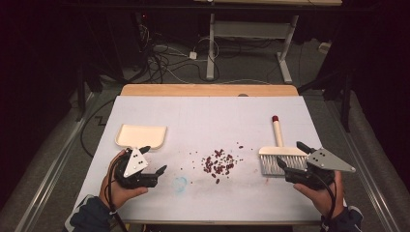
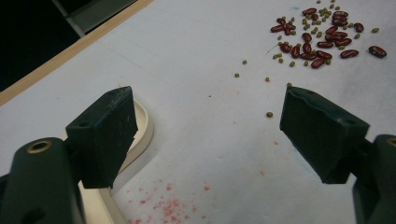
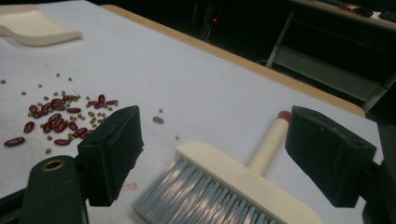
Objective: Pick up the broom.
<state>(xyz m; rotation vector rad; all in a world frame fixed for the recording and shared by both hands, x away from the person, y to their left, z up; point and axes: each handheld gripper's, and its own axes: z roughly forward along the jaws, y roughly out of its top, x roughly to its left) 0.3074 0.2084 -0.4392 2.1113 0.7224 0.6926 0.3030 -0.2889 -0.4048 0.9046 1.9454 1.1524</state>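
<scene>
A lab: dark room, tangled floor cables [image 1: 164, 60], a white-covered test table [image 1: 203, 116], adjustable desk frame [image 1: 251, 34] behind.

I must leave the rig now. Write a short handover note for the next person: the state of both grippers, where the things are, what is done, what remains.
Left gripper: open, holding nothing, beside the cream plastic dustpan at the table's left.
Right gripper: open, holding nothing, over the grey bristles of the cream hand brush with a red-tipped handle, at the right.
Dark red beans and small green beans: scattered mid-table on the white table cover.
Done: nothing swept; dustpan looks empty.
Left, probably: grasp both tools, sweep the beans into the dustpan.
</scene>
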